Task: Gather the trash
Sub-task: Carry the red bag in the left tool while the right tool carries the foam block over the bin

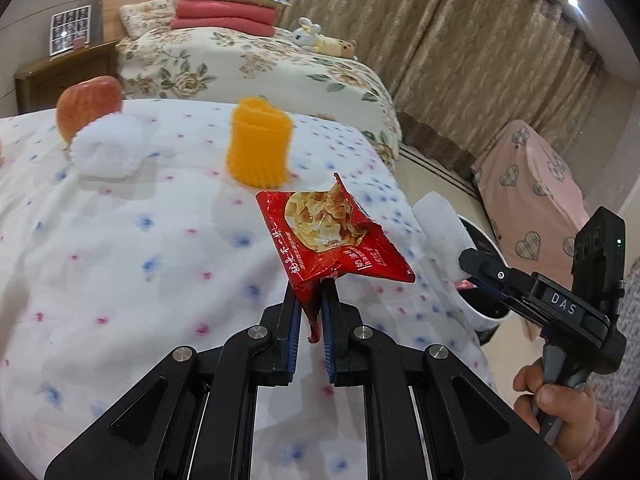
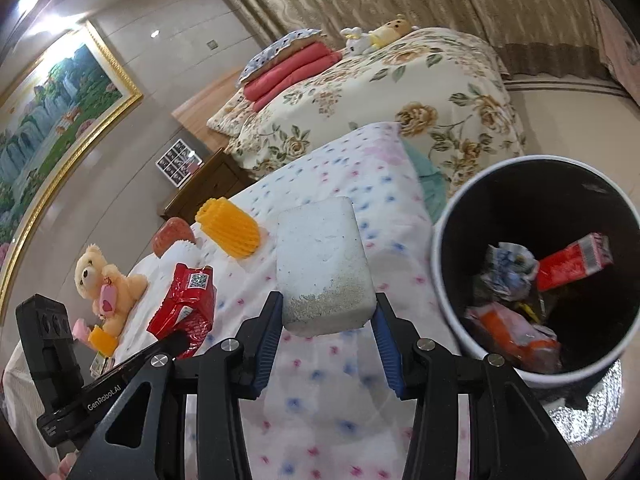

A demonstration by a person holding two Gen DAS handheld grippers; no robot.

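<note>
My left gripper (image 1: 313, 300) is shut on the corner of a torn red snack wrapper (image 1: 332, 236), held above the dotted bedspread (image 1: 140, 240). The same red snack wrapper (image 2: 186, 300) shows at the lower left of the right wrist view. My right gripper (image 2: 329, 312) is shut on a white foam block (image 2: 324, 268), which also appears as a white foam block (image 1: 440, 228) at the right in the left wrist view. A white bin (image 2: 452, 308) with a black inside stands off the bed's right edge, holding several pieces of trash.
On the bedspread lie an orange foam sleeve (image 1: 259, 144), an apple (image 1: 88, 104) in a white foam net (image 1: 108, 148), and a teddy bear (image 2: 106, 280). A floral bed (image 1: 256, 64) and curtains stand behind. A person's hand (image 1: 556, 396) holds the right gripper's handle.
</note>
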